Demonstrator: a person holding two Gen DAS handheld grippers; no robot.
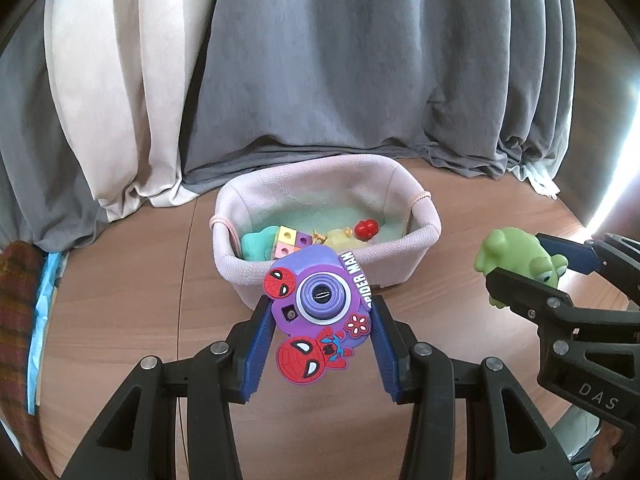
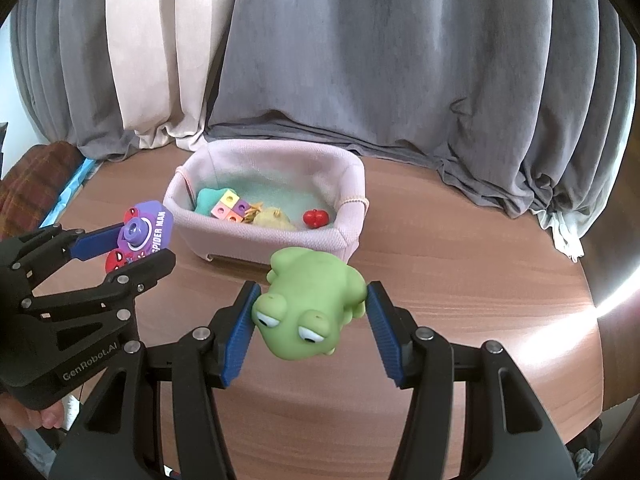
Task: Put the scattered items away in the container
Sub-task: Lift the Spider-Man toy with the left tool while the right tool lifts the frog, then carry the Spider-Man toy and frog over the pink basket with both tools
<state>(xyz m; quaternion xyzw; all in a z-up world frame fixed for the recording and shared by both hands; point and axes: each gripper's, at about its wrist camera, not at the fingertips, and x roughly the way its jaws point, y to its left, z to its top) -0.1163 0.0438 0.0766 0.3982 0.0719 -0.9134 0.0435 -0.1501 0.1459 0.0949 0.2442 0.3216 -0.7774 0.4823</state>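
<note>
Left gripper clenched on purple toy camera, bottom centre of left wrist view — pads on its two side edges. Looks like light, stiff plastic with soft rubbery sleeve; side grip suits it, lens face likely slippery.

Right gripper grasping green frog toy, lower centre of right wrist view — probably squashy, light, hard to damage.

Beyond both, mid-frame: pink fabric basket on wooden table, soft-walled, small toys already inside.
</note>
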